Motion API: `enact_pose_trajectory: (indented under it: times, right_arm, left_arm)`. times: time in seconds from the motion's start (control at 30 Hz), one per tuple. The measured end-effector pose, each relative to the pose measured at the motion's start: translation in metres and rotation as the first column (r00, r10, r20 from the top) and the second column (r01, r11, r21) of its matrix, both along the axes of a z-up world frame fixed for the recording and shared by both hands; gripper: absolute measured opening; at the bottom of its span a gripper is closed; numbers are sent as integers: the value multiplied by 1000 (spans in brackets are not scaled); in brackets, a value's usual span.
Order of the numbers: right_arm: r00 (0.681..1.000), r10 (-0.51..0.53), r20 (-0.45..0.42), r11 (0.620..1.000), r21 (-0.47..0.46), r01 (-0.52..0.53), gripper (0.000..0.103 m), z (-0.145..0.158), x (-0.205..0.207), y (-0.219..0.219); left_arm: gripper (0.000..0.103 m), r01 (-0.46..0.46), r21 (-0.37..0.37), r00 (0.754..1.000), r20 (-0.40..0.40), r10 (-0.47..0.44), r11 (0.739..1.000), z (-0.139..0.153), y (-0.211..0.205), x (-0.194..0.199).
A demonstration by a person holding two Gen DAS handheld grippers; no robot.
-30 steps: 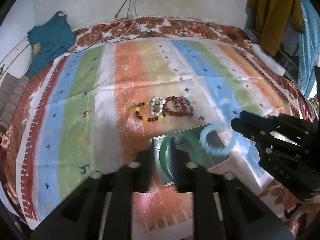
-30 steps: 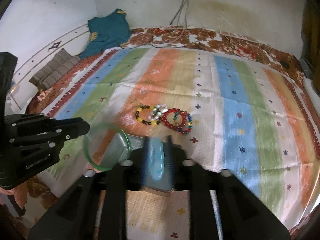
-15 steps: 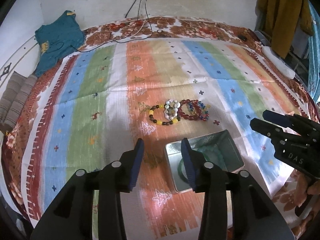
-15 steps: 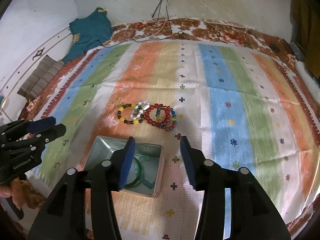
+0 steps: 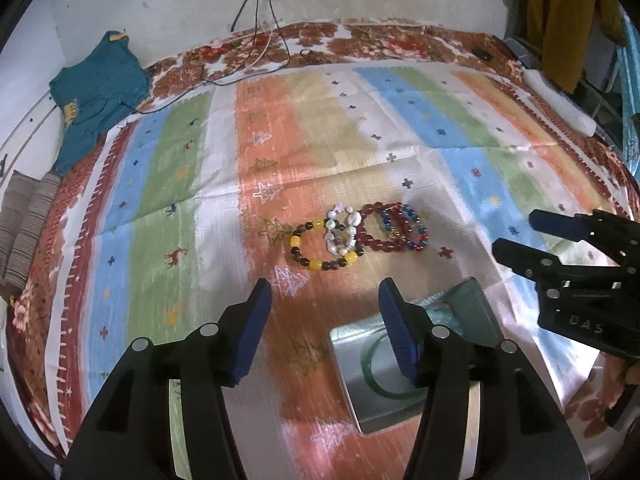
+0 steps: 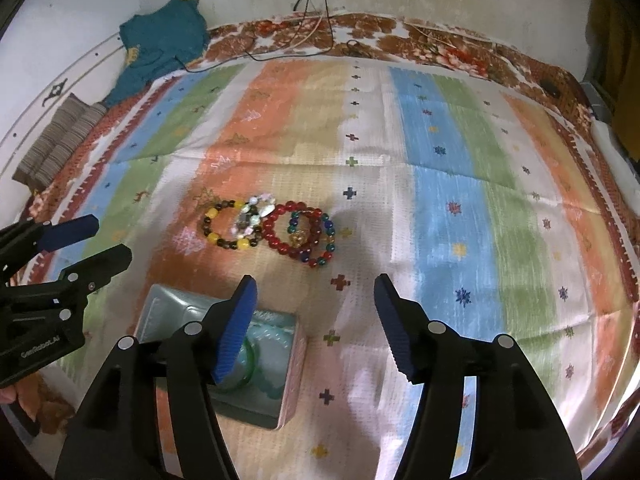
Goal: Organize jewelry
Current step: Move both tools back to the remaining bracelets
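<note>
A metal tin (image 5: 360,396) (image 6: 160,308) sits on the striped cloth and holds a green bangle (image 5: 370,368) (image 6: 250,360) and a pale blue bracelet (image 5: 438,312) (image 6: 276,340). Beyond it lie several beaded bracelets in a row: a yellow-and-dark one (image 5: 316,248) (image 6: 224,228), a white pearly one (image 5: 342,230) (image 6: 252,216), a red one (image 5: 376,232) (image 6: 288,232) and a multicoloured one (image 5: 406,228) (image 6: 320,240). My left gripper (image 5: 326,312) is open and empty above the cloth just left of the tin. My right gripper (image 6: 314,308) is open and empty over the tin's right side.
A teal garment (image 5: 92,92) (image 6: 160,44) and a folded striped cloth (image 5: 24,224) (image 6: 60,140) lie at the far left. Cables (image 5: 256,52) trail from the back wall. A white object (image 5: 560,100) lies along the right edge.
Both grippers let go of the green bangle and the pale blue bracelet into the tin, opened wide, and drew back and up from it.
</note>
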State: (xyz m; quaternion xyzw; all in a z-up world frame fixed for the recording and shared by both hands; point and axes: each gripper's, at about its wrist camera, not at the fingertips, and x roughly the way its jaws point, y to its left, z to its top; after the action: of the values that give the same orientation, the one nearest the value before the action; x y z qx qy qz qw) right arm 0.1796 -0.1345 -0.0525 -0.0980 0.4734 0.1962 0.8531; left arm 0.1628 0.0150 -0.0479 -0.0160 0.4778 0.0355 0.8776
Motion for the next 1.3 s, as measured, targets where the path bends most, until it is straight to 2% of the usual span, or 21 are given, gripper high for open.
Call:
enact_pose_trajectory:
  times: [0.33,0.67,0.93,1.3]
  right_arm:
    - [999,-8,-41,999,-33,7,65,-19,25,6]
    - [997,-18,-77,998,-57,14,65,-36,47,13]
    - [994,-30,-108,997,-72,23,65,-50,62,15]
    - [989,-46,-141,994,-100,32,65,-71,81,17]
  left_arm:
    - [58,-28,-20,999,-25,28,999,-14,12,30]
    - [58,-34,-4,998,-59,33,999,-33,19,57]
    - [58,-45,-44,995,-95,41,998,-46,22,77]
    - [58,-39,-24,991,-128,36,999,-65,26,103]
